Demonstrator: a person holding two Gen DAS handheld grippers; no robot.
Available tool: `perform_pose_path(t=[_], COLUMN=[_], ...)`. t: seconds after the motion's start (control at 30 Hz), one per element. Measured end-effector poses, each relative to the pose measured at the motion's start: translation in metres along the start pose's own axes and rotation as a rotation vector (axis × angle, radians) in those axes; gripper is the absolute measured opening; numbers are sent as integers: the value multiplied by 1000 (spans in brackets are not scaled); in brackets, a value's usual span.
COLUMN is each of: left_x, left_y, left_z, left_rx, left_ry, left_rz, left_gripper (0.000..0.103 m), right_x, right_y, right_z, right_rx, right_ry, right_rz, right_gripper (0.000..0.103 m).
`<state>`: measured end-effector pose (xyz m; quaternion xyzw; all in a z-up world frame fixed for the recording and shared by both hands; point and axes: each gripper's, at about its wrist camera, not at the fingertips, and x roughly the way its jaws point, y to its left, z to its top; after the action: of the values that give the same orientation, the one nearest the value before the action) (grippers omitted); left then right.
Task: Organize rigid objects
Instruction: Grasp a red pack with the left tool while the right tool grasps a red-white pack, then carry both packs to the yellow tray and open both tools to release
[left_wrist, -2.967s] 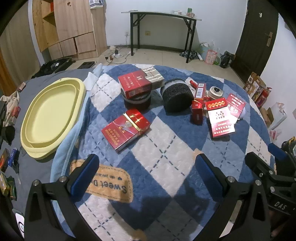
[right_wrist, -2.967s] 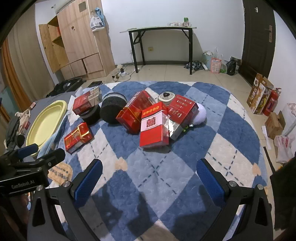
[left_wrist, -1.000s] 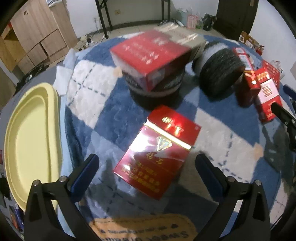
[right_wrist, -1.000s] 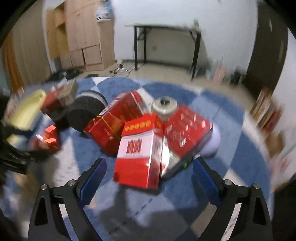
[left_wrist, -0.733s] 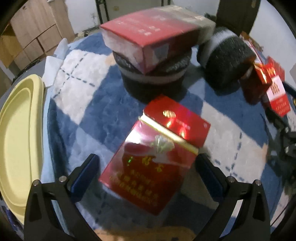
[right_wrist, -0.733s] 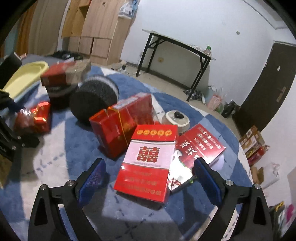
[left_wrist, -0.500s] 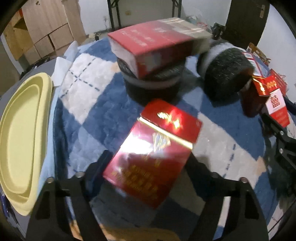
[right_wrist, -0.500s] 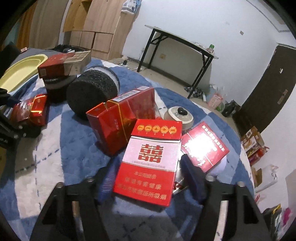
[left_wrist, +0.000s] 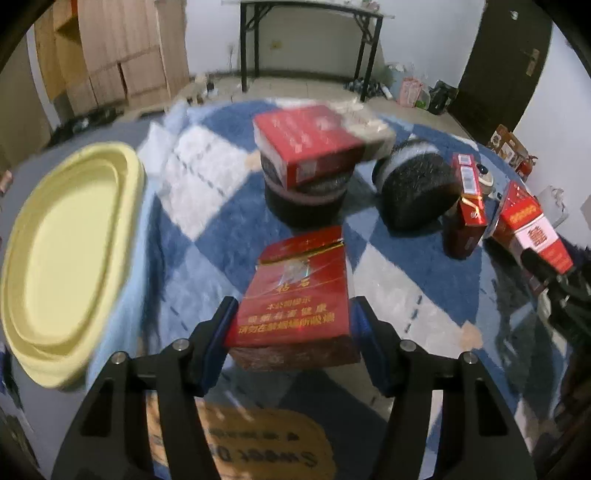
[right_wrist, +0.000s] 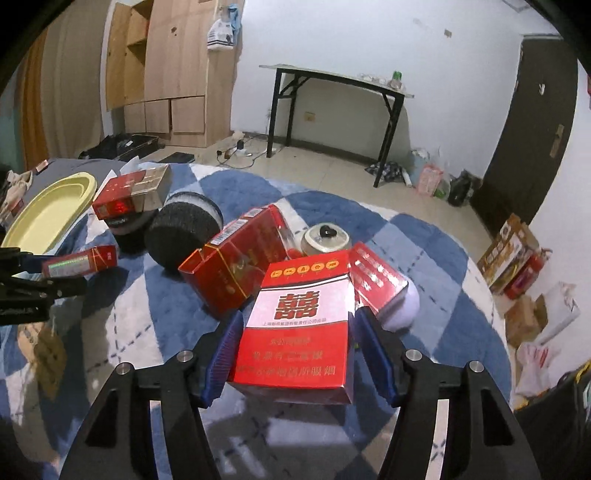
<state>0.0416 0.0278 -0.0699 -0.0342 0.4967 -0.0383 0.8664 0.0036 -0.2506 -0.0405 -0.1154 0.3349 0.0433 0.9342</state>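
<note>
- Your left gripper (left_wrist: 293, 328) was clamped on a glossy dark-red carton with a gold band and gold lettering (left_wrist: 295, 291), its blue pads pressed against the two long sides near the carton's close end
- That gold-banded carton looked flat and rectangular, its foil face catching the light and its far end pointing toward the middle of the blue-and-white checked quilted mat (left_wrist: 207, 206); whether it sat on the mat or just above it I could not tell
- Your right gripper (right_wrist: 295, 350) was clenched around a red-and-white carton bearing a large red double-happiness character (right_wrist: 299, 325), one blue pad on each side
- This red-and-white carton showed a red top strip with four gold roundels, a white middle panel and a red lower part with gold text; its far end lay close against the pile behind it
- Just behind it a shiny red carton with a white side label (right_wrist: 236, 262) leaned at a tilt, and a red box with pale print (right_wrist: 376, 273) lay to its right
- A small round cream jar with a dark knob (right_wrist: 325, 236) stood behind those two
- A black mesh-covered cylinder with a white end (left_wrist: 413, 192) lay on its side near the mat's centre
- Beside it a red-and-tan carton (left_wrist: 317, 140) rested on top of a black round tin (left_wrist: 306, 199)
- A pale yellow oval plastic tray (left_wrist: 70, 240) lay at the mat's left edge, well apart from both held cartons
</note>
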Motion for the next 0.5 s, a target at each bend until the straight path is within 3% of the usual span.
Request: perform_pose_path(t=[0.07,0.1,0.2,0.37,0.5], left_x=[10,16,38,46,53], left_y=[11,15,26,21,6], left_z=[8,9,12,17,21], left_rx=[-27,-59,-137,-137,-96], left_ry=[4,7,82,62,68], left_rz=[-24,-72,-134,-140,-79], left_gripper=[64,64,66,80,81], right_x=[2,3,7,19,26], right_y=[0,1,3,4,6], right_z=[-4,-5,-7,-3,-1], right_rx=[-9,-16,-15,-30,-33], right_ry=[21,30,55,84,86], right_rz=[1,0,-4,0,4], right_gripper=[62,62,62,62,62])
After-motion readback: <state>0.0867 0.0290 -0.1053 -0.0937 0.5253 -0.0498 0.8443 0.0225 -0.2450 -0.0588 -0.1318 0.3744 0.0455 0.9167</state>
